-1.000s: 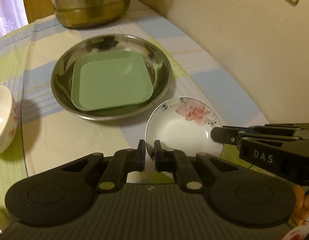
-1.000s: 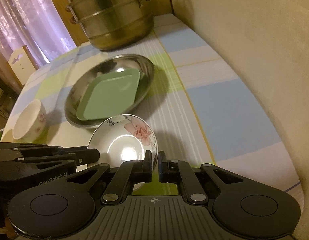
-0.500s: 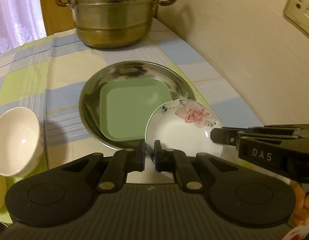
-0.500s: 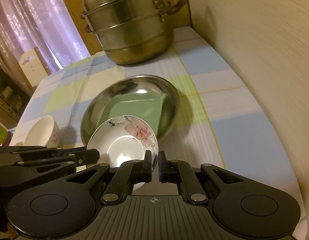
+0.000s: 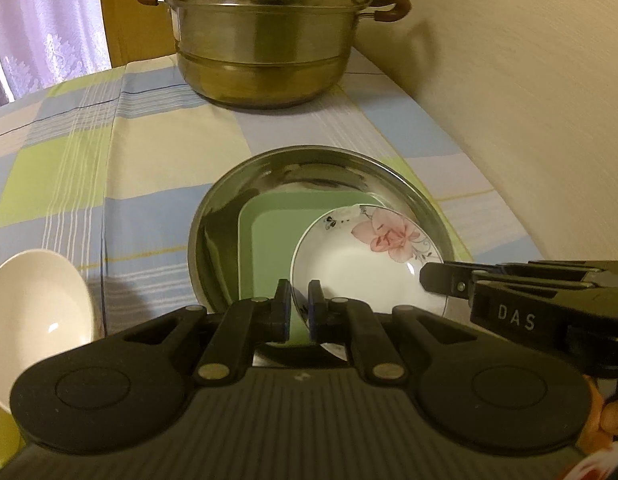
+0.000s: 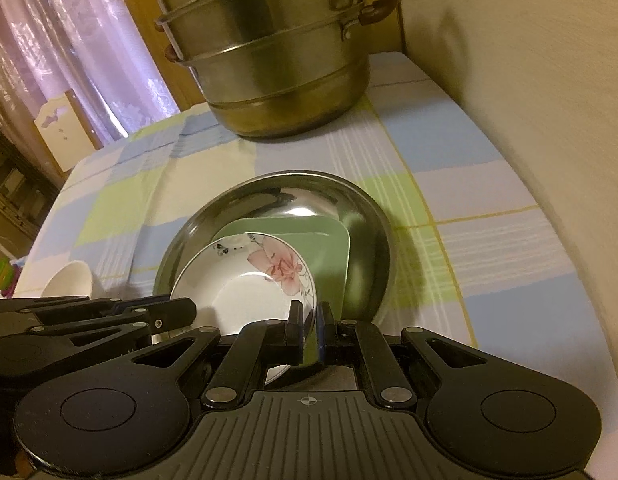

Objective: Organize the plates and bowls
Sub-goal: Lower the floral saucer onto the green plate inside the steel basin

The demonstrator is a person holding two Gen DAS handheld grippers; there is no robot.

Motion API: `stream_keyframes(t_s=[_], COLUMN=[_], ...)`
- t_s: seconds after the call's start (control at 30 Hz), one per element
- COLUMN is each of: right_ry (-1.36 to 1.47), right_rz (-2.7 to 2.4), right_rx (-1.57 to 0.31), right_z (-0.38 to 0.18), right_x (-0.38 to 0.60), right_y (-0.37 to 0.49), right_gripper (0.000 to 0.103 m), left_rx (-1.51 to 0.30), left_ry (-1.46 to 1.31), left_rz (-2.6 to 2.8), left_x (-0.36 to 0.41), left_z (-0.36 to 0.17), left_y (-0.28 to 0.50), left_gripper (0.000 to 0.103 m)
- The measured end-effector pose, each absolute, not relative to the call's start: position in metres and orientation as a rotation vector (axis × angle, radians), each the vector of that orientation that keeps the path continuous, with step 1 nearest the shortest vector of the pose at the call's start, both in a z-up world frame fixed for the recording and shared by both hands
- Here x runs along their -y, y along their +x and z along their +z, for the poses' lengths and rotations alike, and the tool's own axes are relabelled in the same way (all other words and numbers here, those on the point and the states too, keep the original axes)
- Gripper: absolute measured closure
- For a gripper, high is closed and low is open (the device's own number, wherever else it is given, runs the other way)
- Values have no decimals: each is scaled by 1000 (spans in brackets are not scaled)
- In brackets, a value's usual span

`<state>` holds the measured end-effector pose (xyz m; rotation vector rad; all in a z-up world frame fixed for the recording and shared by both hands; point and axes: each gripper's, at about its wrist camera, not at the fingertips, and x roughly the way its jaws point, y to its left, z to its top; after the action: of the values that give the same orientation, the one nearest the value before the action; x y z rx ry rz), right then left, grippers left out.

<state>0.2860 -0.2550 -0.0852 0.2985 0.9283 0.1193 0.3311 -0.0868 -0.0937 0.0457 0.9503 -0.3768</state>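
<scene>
While both grippers' jaws pinch the floral plate [image 5: 365, 268], only the right wrist view shows a cabinet [image 6: 55, 132].

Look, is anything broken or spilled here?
Nothing looks broken or spilled. The flowered dish, pinched at its rim by both grippers, is above the green plate in the steel pan. A white bowl stands apart.
</scene>
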Motion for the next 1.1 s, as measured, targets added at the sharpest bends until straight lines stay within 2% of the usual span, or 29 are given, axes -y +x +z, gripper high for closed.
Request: stream_keyframes(t_s=[0.8,1.1], right_ry=[301,306], right_rz=[110,86], right_rx=[-1001,-905], right_z=[-121,-107], right_x=[254,259], right_y=[333,325], right_gripper=[96,95], left_rx=[-1040,-1000], left_ry=[41,27], left_rz=[-339,-319], left_x=[89,85], left_z=[-133,-117], left_y=[382,378], left_gripper=[96,95])
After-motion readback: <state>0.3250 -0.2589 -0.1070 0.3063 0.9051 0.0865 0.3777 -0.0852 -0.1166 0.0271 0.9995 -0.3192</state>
